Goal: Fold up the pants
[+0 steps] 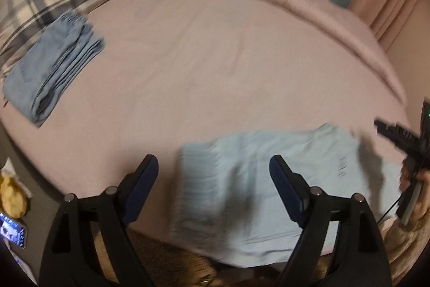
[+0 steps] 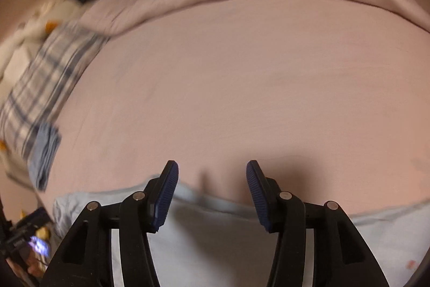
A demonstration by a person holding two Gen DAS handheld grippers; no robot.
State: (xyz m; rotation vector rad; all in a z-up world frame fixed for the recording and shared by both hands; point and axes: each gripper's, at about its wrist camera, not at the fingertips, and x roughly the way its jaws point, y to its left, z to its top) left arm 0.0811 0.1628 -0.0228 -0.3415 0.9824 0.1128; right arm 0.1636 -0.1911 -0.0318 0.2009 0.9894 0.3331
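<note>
Both the left gripper (image 1: 213, 166) and right gripper (image 2: 212, 171) hover wide open above the pale-blue pants (image 1: 255, 179), holding nothing.

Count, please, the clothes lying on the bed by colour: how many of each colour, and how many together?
Darker blue, folded pants: 1
Pale blue pants, at the near edge of the bed: 1
Total: 2

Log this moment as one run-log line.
left: open, empty | right: open, empty | light pants: near bed edge | darker pants: folded, far left
</note>
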